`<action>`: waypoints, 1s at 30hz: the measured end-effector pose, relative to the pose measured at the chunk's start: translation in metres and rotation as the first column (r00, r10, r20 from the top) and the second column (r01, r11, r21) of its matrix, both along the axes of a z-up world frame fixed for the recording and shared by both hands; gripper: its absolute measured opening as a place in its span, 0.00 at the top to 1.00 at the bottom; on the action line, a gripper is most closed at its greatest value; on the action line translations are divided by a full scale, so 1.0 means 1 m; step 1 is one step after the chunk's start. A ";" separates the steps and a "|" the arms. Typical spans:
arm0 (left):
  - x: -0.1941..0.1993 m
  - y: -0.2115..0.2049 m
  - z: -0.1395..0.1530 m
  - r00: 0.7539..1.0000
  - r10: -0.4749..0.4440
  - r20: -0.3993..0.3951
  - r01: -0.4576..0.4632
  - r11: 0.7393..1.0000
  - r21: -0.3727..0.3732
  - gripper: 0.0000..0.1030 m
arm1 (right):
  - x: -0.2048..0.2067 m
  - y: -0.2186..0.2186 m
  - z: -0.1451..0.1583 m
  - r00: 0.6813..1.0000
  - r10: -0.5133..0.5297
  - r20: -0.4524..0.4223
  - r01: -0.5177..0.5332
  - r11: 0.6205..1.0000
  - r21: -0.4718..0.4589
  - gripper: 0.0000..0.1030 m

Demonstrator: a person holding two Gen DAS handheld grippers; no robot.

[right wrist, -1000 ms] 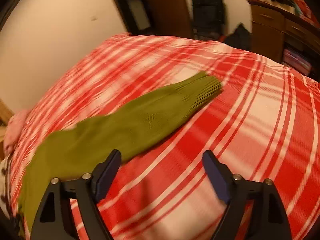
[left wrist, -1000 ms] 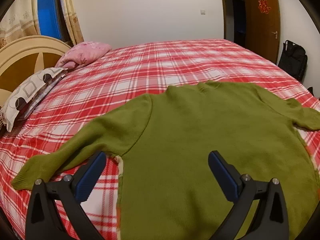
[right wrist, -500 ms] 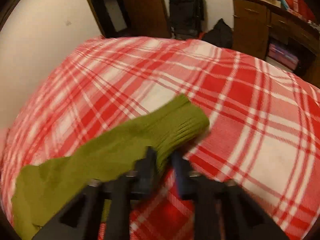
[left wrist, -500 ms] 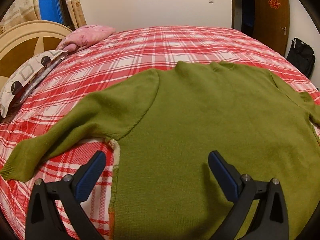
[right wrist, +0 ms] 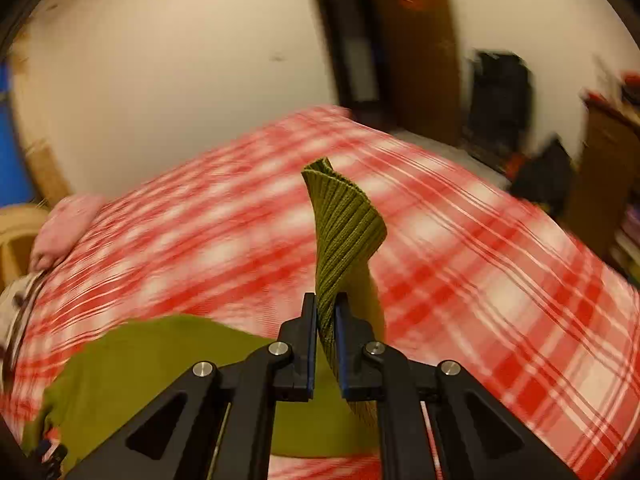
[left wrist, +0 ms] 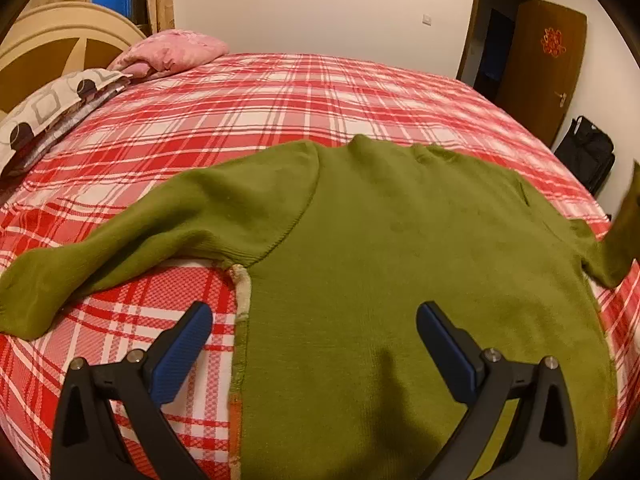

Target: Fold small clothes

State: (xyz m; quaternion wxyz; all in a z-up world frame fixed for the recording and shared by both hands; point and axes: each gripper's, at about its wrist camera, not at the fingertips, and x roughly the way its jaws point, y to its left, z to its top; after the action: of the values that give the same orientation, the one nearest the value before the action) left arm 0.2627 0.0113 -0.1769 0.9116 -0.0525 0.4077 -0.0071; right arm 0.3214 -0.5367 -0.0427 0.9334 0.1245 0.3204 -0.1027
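Lifted off the red plaid bed [left wrist: 248, 112] since a moment ago, the ribbed cuff [right wrist: 344, 232] of the olive-green knitted sweater [left wrist: 420, 264] is being pinched by the closed right tongs [right wrist: 325, 320]; the left tongs [left wrist: 314, 332] are being held wide apart, empty, above the sweater's body, which is lying flat on the bed.

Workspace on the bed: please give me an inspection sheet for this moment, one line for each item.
Surface: bed with red plaid cover.
Job's things: green sweater lies spread flat; its ribbed cuff is lifted off the bed.
Clutter: pink pillow and patterned pillow by the headboard.
Grippers: left tool open above the sweater's body; right tool shut on the cuff.
Cables: nothing seen.
Surroundings: brown door, black bag, white wall, curtain; right view is blurred.
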 end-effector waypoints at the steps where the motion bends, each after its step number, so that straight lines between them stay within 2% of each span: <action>1: -0.001 0.002 0.001 1.000 0.002 0.003 -0.002 1.000 -0.008 0.00 | 0.004 0.019 0.008 0.999 0.038 0.013 -0.038 0.999 -0.009 0.92; 3: -0.002 0.006 0.002 1.000 0.004 0.007 -0.004 1.000 -0.023 0.00 | 0.010 0.048 0.019 0.995 0.100 0.029 -0.099 0.995 -0.024 0.92; 6: -0.003 0.011 0.003 1.000 0.003 0.010 -0.002 0.999 -0.043 0.00 | 0.021 0.116 0.031 0.972 0.229 0.047 -0.226 0.972 -0.064 0.93; 10: -0.006 0.020 0.005 1.000 0.008 0.016 -0.007 0.998 -0.064 0.00 | 0.022 0.192 0.025 0.929 0.368 0.040 -0.362 0.926 -0.107 0.93; 15: -0.007 0.034 0.010 0.999 0.029 0.023 -0.026 0.995 -0.092 0.00 | 0.017 0.277 -0.018 0.856 0.517 -0.028 -0.516 0.847 -0.131 0.92; 18: -0.008 0.038 0.010 0.999 0.038 0.024 -0.036 0.996 -0.083 0.00 | 0.015 0.318 -0.062 0.798 0.596 -0.092 -0.603 0.794 -0.080 0.92; 19: -0.007 0.040 0.010 0.999 0.041 0.022 -0.039 0.996 -0.084 0.00 | 0.014 0.325 -0.075 0.777 0.619 -0.111 -0.626 0.778 -0.046 0.92; 21: -0.005 0.042 0.009 0.999 0.043 0.013 -0.041 0.995 -0.087 0.00 | 0.013 0.332 -0.102 0.758 0.631 -0.168 -0.640 0.769 0.001 0.87; 22: -0.003 0.042 0.008 0.999 0.038 0.006 -0.038 0.995 -0.089 0.00 | 0.011 0.333 -0.111 0.749 0.634 -0.191 -0.642 0.766 0.023 0.71; 23: -0.003 0.042 0.008 0.999 0.035 0.001 -0.035 0.996 -0.087 0.00 | 0.006 0.329 -0.120 0.737 0.643 -0.208 -0.646 0.761 0.063 0.45; 24: -0.001 0.040 0.008 1.000 0.031 0.000 -0.031 0.996 -0.084 0.00 | 0.001 0.323 -0.123 0.731 0.651 -0.206 -0.646 0.757 0.097 0.36; 27: 0.003 0.030 0.008 1.000 0.002 -0.006 -0.003 0.996 -0.088 0.01 | -0.017 0.298 -0.124 0.735 0.646 -0.206 -0.636 0.762 0.124 0.34; 30: 0.013 0.011 0.009 0.999 -0.044 -0.014 0.042 0.994 -0.100 0.03 | -0.034 0.253 -0.118 0.785 0.580 -0.218 -0.571 0.813 0.110 0.34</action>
State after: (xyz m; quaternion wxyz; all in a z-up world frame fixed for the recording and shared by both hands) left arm 0.2757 0.0224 -0.1677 0.9041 -0.0891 0.4153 -0.0465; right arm 0.2875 -0.2832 -0.1612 0.8716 0.0249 0.4559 0.1784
